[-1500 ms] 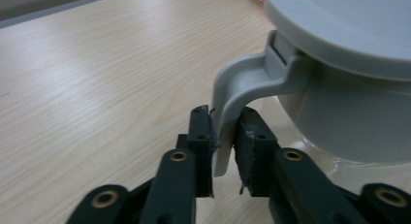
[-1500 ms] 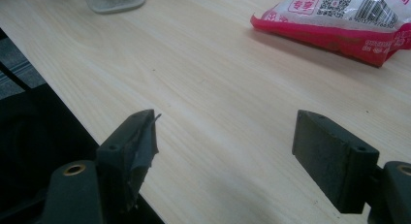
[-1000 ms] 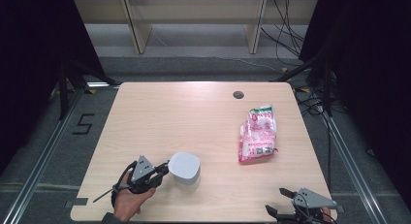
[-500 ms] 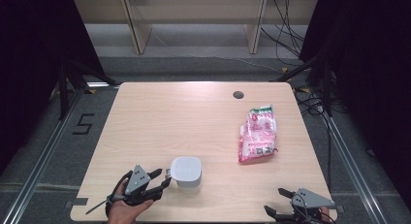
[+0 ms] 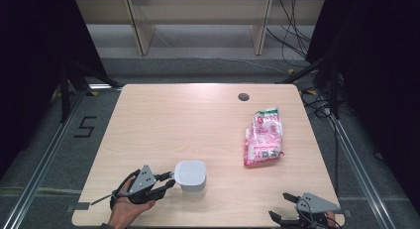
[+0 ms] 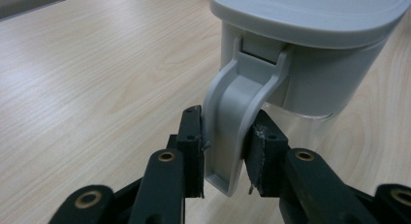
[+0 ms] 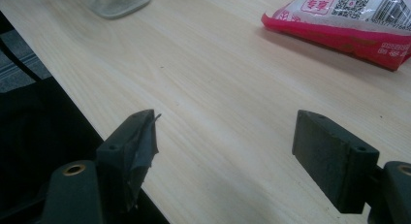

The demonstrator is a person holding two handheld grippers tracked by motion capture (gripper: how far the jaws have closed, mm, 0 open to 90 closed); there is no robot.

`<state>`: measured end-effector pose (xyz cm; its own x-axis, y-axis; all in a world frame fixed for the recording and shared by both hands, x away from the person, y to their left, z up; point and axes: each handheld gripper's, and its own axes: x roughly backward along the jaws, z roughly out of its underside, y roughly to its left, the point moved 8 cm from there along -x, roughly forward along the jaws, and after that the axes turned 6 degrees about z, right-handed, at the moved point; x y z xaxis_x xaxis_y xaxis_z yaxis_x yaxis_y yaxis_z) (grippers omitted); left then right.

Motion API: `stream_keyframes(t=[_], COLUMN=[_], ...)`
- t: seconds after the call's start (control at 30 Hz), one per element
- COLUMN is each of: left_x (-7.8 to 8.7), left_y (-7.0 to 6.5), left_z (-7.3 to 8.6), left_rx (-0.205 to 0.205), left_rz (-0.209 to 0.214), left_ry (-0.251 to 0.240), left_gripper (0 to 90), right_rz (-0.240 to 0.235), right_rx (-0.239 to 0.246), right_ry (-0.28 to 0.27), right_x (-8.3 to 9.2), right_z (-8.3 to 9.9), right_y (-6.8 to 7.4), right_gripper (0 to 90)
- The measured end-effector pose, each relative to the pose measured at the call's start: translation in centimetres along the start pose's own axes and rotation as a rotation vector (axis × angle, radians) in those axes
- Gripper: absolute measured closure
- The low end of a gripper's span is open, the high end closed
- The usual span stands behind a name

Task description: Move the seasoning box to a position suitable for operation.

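A clear container with a grey lid (image 5: 190,175) stands near the table's front left. Its grey side latch (image 6: 232,117) hangs down between my left gripper's (image 6: 225,141) black jaws. These jaws have just been closing and their pads press the latch from both sides. In the high view my left gripper (image 5: 170,181) reaches the container from the left, held by a hand. My right gripper (image 5: 289,214) rests at the front right edge, its jaws wide open over bare wood (image 7: 225,136) with nothing between them.
A pink and white snack bag (image 5: 263,139) lies right of centre, also ahead of the right gripper (image 7: 349,20). A small round hole (image 5: 243,96) sits near the table's far edge. The table's front edge (image 7: 97,132) runs just under the right gripper.
The container has shifted slightly toward the near edge and now sits level. The left hand drew back a little with it. The right gripper has not moved.
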<state>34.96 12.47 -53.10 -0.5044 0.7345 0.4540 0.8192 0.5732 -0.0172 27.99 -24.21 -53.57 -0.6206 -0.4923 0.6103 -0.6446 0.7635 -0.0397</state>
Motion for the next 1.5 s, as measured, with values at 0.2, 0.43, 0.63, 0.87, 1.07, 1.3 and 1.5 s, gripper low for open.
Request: stream_keyframes(t=[0.2,0.43,0.63,0.87,1.07,1.3,1.5], left_x=[-0.3,-1.5,-2.5,-3.6,-4.1,-4.7,-4.7], left_y=[-1.1,-3.3,-4.2,-4.5,-4.7,-4.0,-4.2], left_z=[-0.3,-1.0,-1.6,-2.1,-2.4,-2.6,-2.7], left_rx=[0.007,0.034,0.044,0.06,0.069,0.044,0.032], left_rz=[-0.026,-0.017,-0.004,0.0,0.005,-0.014,0.001], left_ry=[0.023,0.05,0.062,0.062,0.048,0.07,0.06], left_gripper=[69.7,69.4,69.0,68.7,68.6,69.1,68.8], right_rz=[-0.002,0.006,0.002,-0.009,-0.025,0.003,-0.003], right_rx=[-0.006,0.001,-0.001,-0.019,-0.008,-0.021,-0.021], right_ry=[0.007,0.002,0.004,0.005,0.006,0.005,0.005], right_x=[0.0,0.0,0.1,0.2,0.1,0.3,0.2], right_z=[0.0,0.0,0.2,0.4,0.4,0.4,0.5], right_y=[0.1,0.0,0.0,0.0,0.2,0.2,0.1], right_gripper=[24.8,24.8,24.8,24.8,24.8,24.8,24.8])
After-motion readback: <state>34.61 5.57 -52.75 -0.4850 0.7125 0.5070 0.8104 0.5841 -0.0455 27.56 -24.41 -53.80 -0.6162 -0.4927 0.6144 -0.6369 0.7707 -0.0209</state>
